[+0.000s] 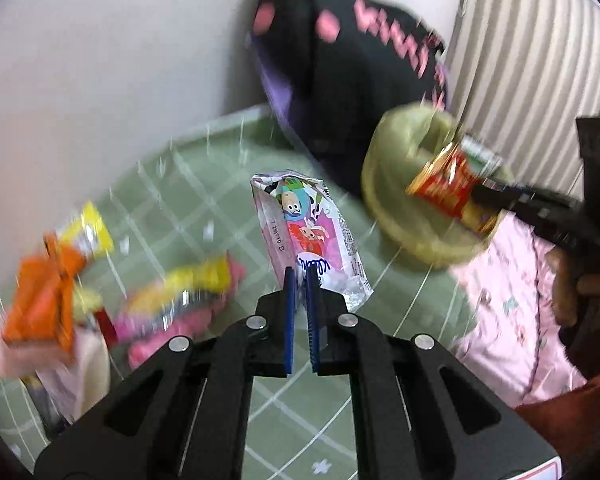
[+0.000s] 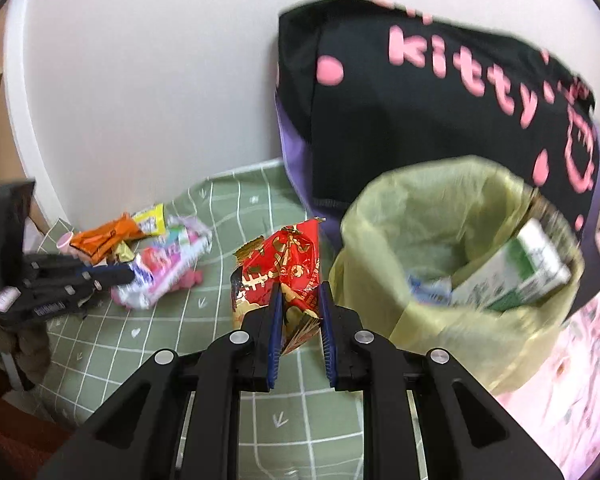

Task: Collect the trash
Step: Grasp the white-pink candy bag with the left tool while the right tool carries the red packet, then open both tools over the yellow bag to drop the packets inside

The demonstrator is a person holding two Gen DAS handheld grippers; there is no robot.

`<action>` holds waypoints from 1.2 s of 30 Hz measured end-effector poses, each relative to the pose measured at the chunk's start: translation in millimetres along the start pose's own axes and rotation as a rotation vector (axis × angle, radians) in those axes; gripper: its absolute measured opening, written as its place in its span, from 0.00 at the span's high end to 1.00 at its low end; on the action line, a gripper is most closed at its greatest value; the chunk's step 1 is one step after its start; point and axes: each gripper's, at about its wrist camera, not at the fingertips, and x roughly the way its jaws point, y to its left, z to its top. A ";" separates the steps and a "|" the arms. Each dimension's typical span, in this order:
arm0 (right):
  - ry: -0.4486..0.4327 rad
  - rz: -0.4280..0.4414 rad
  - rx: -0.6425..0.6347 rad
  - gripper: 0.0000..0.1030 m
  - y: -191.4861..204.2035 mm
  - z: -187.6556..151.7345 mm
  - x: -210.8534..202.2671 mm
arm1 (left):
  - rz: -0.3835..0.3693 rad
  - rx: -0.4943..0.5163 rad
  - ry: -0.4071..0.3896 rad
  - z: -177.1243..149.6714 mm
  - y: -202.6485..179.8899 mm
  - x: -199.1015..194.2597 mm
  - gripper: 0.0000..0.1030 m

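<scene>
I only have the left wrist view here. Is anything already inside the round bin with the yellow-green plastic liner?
Observer: Yes, a green-and-white cardboard carton leans inside the bin.
Operator: Is the right gripper properly on its red-and-gold foil wrapper?
Observer: Yes, the red-and-gold foil wrapper's lower end is bunched between the right gripper's blue pads.
Operator: Is it over the bin?
Observer: No, it hangs left of the rim, above the green checked cloth.
</scene>
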 end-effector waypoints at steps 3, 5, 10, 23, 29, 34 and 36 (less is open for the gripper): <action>-0.057 -0.034 -0.033 0.83 0.0 15.2 -16.9 | -0.022 0.032 -0.092 32.1 -14.2 -16.5 0.95; -0.100 -0.063 -0.050 0.83 -4.6 29.2 -31.0 | -0.032 0.062 -0.145 54.5 -24.8 -24.7 0.95; -0.182 -0.133 -0.017 0.83 -31.6 61.9 -61.7 | -0.144 0.098 -0.241 110.8 -56.9 -34.1 0.95; -0.179 -0.326 0.123 0.83 -141.3 64.3 -102.1 | -0.318 0.104 -0.081 159.4 -137.1 52.3 0.94; -0.096 -0.278 0.144 0.83 -160.7 51.6 -69.6 | -0.298 0.069 0.060 147.3 -145.6 110.0 0.94; -0.049 -0.224 0.128 0.83 -157.4 48.8 -38.7 | -0.278 0.031 0.107 139.4 -137.1 130.5 0.94; -0.029 -0.209 0.117 0.83 -155.5 47.5 -26.4 | -0.273 0.019 0.117 136.1 -135.2 135.9 0.94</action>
